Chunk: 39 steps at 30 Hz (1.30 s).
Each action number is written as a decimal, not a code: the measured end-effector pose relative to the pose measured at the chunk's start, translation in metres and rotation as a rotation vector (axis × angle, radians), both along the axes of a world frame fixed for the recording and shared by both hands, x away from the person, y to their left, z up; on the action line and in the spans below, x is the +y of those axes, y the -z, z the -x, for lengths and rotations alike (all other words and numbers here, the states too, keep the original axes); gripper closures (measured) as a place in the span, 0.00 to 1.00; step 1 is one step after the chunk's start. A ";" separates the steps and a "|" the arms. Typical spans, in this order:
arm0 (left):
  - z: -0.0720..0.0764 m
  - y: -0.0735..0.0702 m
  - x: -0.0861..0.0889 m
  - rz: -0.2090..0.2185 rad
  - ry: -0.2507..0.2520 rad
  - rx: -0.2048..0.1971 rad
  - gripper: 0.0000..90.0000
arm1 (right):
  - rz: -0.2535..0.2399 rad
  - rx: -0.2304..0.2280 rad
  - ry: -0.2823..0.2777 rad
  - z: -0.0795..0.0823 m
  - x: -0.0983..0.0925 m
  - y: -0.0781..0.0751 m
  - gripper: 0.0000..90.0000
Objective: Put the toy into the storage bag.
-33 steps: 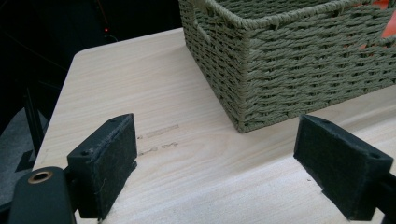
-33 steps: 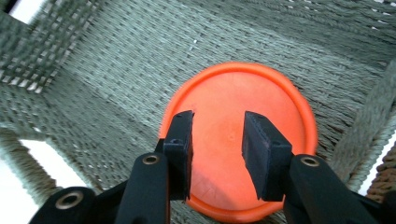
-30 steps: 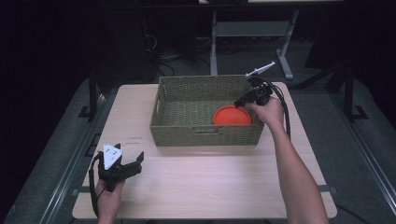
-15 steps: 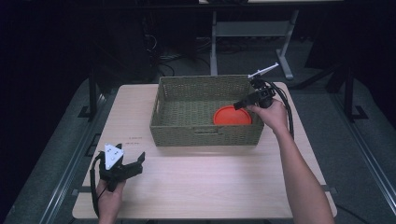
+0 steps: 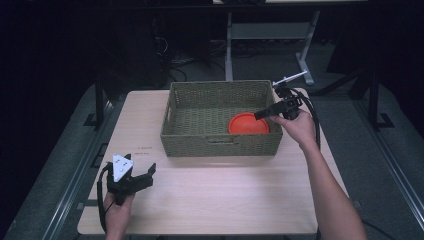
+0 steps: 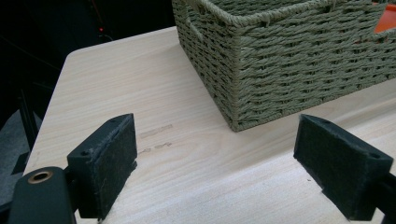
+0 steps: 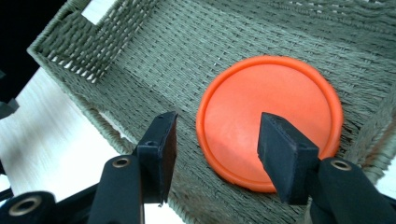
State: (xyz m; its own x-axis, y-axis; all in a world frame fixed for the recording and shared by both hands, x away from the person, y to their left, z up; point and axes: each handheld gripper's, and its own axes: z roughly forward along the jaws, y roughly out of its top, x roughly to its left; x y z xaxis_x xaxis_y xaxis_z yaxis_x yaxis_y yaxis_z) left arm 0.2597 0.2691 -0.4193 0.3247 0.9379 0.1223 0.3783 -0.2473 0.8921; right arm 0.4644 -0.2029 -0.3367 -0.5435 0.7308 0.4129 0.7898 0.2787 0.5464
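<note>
An orange round disc [image 5: 248, 123] [image 7: 268, 116] lies flat on the floor of a green woven basket [image 5: 220, 146] [image 7: 140, 70] [image 6: 289, 70], near its right wall. My right gripper [image 5: 262, 114] [image 7: 217, 154] hovers over the basket's right rim, above the disc. Its jaws have just been opening; they stand apart with nothing between them. My left gripper [image 5: 150, 172] [image 6: 215, 168] rests low over the table's front left corner, open and empty, pointing toward the basket.
The light wooden table [image 5: 210, 200] has bare room in front of the basket and to its left. Beyond the table lie a dark floor, cables and a grey metal stand [image 5: 270, 35].
My right gripper has let go of the orange disc, opened, and drawn back up and to the right over the basket's rim. The left gripper has stayed put.
</note>
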 end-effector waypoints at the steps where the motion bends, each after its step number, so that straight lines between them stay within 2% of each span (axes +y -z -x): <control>1: 0.000 0.000 0.000 0.000 0.000 0.000 0.14 | -0.006 -0.004 -0.002 0.001 -0.002 -0.001 0.51; 9: 0.000 0.000 -0.001 -0.002 0.004 0.004 0.14 | -0.025 -0.006 -0.009 0.011 -0.011 -0.005 0.50; 20: 0.000 0.000 -0.002 -0.004 0.005 0.001 0.14 | -0.058 -0.043 -0.029 0.029 -0.022 -0.014 0.47; 26: 0.000 0.000 -0.002 0.001 0.003 -0.001 0.14 | -0.074 -0.038 -0.037 0.037 -0.028 -0.013 0.45; 39: 0.001 0.000 -0.002 -0.002 0.004 0.000 0.14 | -0.121 -0.068 -0.070 0.066 -0.043 -0.011 0.40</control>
State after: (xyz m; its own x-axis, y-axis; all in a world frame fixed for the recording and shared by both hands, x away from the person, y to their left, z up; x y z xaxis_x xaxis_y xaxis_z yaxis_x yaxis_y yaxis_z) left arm 0.2590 0.2669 -0.4198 0.3280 0.9364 0.1246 0.3771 -0.2507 0.8916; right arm 0.3985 -0.2454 -0.3253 -0.6208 0.6376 0.4561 0.7310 0.2605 0.6307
